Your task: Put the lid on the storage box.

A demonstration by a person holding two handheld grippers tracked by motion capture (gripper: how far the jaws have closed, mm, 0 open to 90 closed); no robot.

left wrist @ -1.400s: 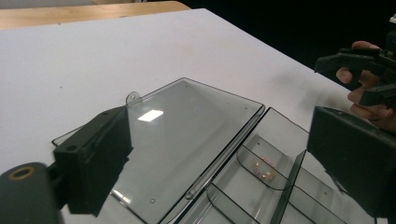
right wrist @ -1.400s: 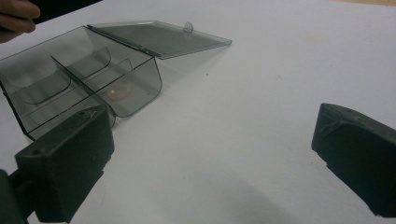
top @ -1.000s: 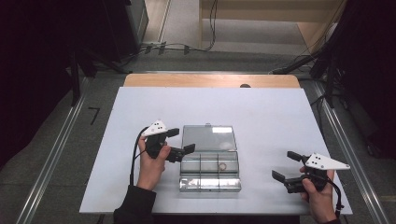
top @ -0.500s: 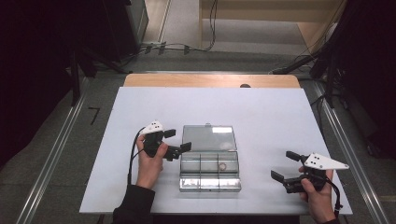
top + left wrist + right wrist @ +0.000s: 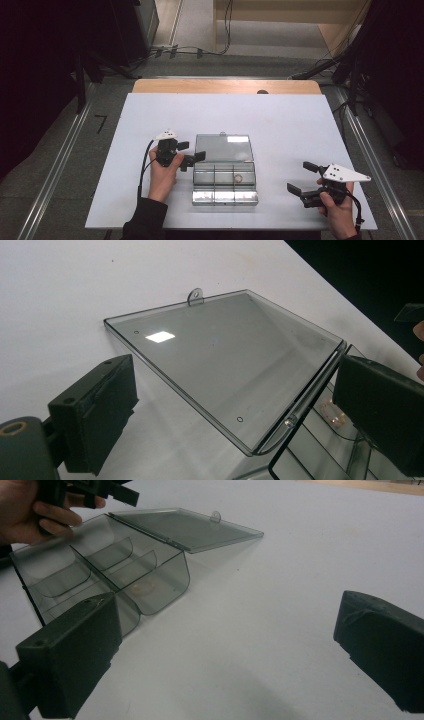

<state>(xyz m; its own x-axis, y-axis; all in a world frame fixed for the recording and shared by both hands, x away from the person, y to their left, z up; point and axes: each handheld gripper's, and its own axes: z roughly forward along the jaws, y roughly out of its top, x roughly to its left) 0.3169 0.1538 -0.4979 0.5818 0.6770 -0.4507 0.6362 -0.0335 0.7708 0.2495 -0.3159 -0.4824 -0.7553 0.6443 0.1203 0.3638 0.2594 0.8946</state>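
A clear plastic compartment box (image 5: 216,176) lies mid-table with its lid (image 5: 223,148) swung open and flat on the far side. A small pale ring (image 5: 238,177) rests in one middle compartment. My left gripper (image 5: 191,151) is open at the lid's left edge, near the hinge. In the left gripper view the lid (image 5: 220,360) sits between and beyond the open jaws, with the ring (image 5: 334,410) at the right. My right gripper (image 5: 301,178) is open and holds nothing, over bare table right of the box. The right gripper view shows the box (image 5: 100,565), its lid (image 5: 185,527) and the left hand (image 5: 30,510).
The white tabletop (image 5: 280,125) stretches wide around the box, with a wooden strip (image 5: 225,86) along its far edge. Cables (image 5: 200,50) lie on the floor beyond. Metal rails (image 5: 55,170) run along both sides of the table.
Both grippers have shifted only slightly, the right one a little toward the near edge. The box and open lid lie as before.
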